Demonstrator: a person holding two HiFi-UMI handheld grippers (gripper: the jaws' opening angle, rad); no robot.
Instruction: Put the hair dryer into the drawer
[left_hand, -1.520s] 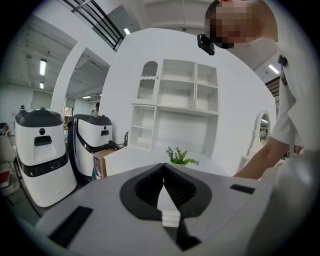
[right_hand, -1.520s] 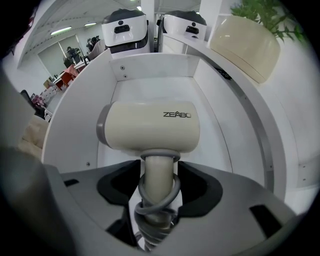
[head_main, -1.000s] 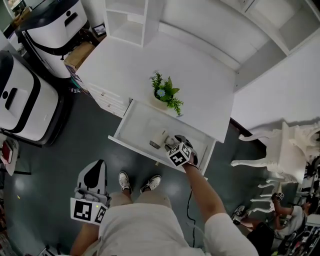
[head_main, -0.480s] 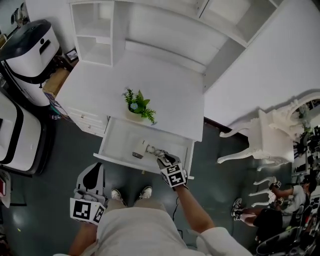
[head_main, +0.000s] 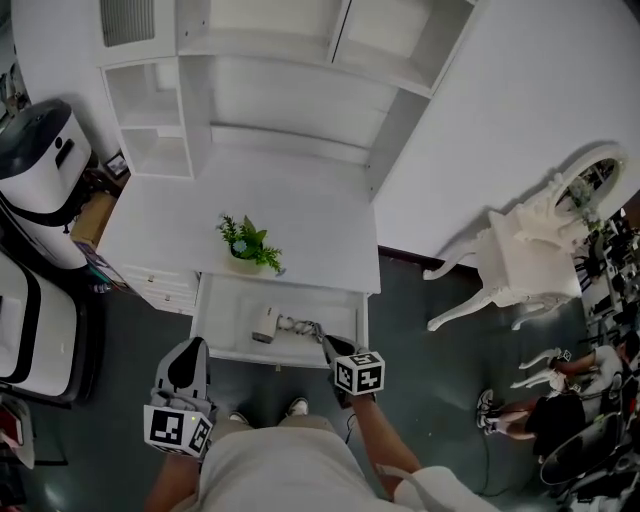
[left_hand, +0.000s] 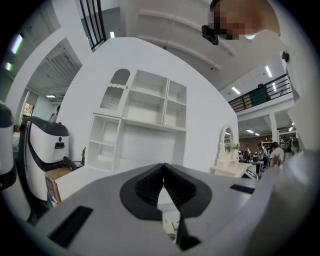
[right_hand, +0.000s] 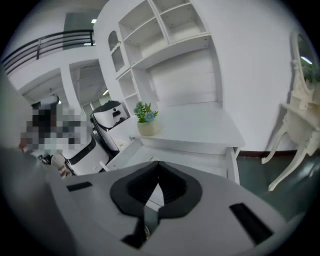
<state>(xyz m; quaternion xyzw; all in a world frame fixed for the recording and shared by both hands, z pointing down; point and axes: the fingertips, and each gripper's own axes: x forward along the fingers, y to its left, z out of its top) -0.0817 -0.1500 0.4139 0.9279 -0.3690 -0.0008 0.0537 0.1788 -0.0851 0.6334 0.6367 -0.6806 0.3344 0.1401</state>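
The hair dryer (head_main: 266, 323) lies in the open drawer (head_main: 214, 335) of the white table (head_main: 310, 215) (a plant (head_main: 247, 245) stands on top). At the drawer's front, the right gripper (head_main: 328, 346) has just closed on nothing; the left gripper (head_main: 188, 352), jaws together and empty, hangs over the dark floor (head_main: 440, 362).

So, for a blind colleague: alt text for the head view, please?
A hair dryer lies in the open drawer of a white desk, seen from above. The right gripper, jaws just closed on nothing, hovers at the drawer's front edge; the left gripper hangs lower left. A potted plant stands on the desk.
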